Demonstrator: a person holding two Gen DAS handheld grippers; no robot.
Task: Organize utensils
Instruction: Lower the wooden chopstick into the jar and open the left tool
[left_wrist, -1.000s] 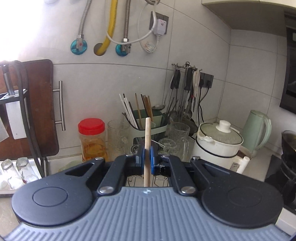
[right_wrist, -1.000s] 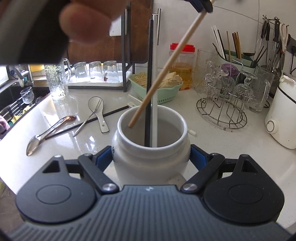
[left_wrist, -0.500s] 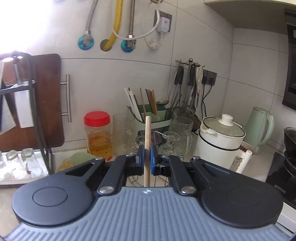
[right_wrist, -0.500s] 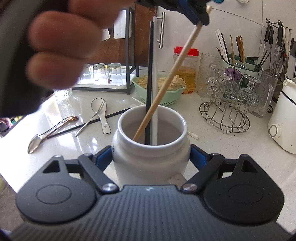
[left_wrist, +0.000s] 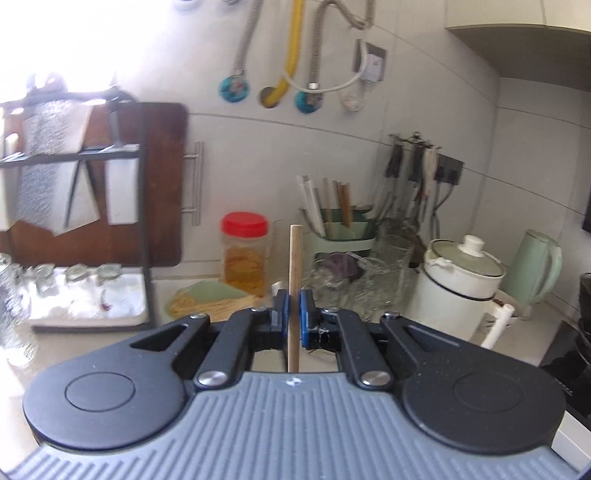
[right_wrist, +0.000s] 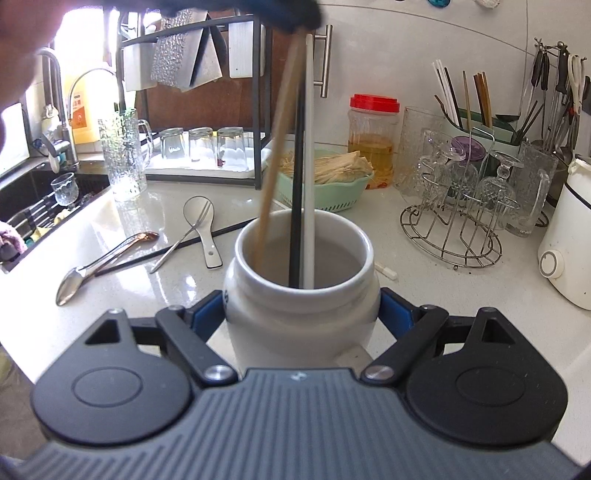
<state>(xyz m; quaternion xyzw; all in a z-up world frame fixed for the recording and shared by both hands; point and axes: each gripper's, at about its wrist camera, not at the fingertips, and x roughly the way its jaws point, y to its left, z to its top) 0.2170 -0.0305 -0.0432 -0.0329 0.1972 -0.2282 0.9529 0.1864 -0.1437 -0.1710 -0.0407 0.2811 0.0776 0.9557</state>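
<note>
My right gripper (right_wrist: 301, 314) is shut on a white ceramic jar (right_wrist: 301, 295) standing on the counter. A black chopstick (right_wrist: 297, 184) and a white chopstick (right_wrist: 309, 166) stand in the jar. My left gripper (left_wrist: 294, 314) holds a wooden chopstick (left_wrist: 295, 280) upright, with the blue pads close against it on both sides. In the right wrist view that wooden chopstick (right_wrist: 277, 140) slants down into the jar on the left side. A metal spoon (right_wrist: 99, 262), a fork (right_wrist: 184, 236), a white ceramic spoon (right_wrist: 203, 225) and a black chopstick (right_wrist: 162, 253) lie on the counter to the left.
A sink (right_wrist: 33, 210) is at far left. A green basket (right_wrist: 328, 177), a red-lidded jar (right_wrist: 373, 136), a wire glass rack (right_wrist: 454, 221), a green utensil holder (right_wrist: 480, 122) and a white pot (right_wrist: 565, 243) line the back and right.
The left gripper has moved left and down with the wooden chopstick. The chopstick stands steeper and its tip sits deeper in the jar. The right gripper and jar have stayed put.
</note>
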